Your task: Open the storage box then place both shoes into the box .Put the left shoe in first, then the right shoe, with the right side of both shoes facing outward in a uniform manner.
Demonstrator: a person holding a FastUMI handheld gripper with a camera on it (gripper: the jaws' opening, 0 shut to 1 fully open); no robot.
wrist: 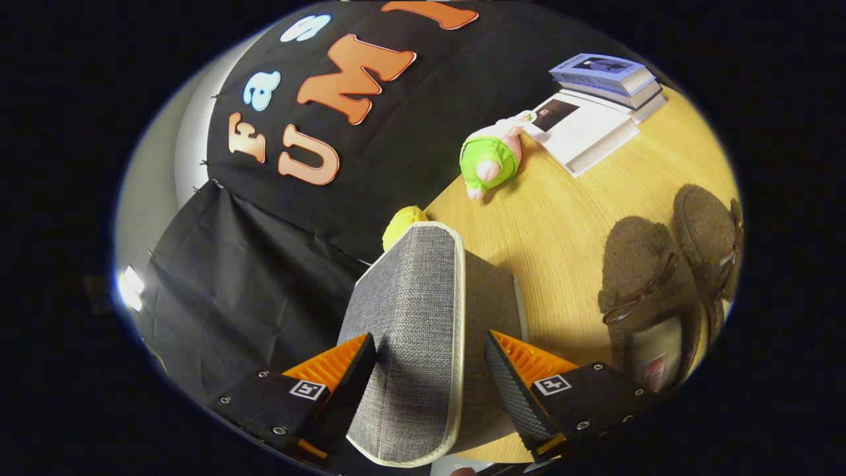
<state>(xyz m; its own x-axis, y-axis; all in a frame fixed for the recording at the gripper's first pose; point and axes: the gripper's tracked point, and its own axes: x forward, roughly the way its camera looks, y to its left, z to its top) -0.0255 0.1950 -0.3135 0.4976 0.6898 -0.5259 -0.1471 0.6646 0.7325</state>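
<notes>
Between the fingers (429, 370), low in the frame, the grey lid (410, 330) is straddled, not visibly pinched; opening is judged underway. Shoes (661, 277) wait at right on the counter (548, 218).

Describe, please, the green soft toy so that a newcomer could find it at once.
Start from the wooden table and look beyond the grey storage box lid that stands between the fingers of the gripper. The soft toy lies beside the white book, next to the black cloth wall. Its bright green body with pink limbs marks it out from the brown shoes.
</notes>
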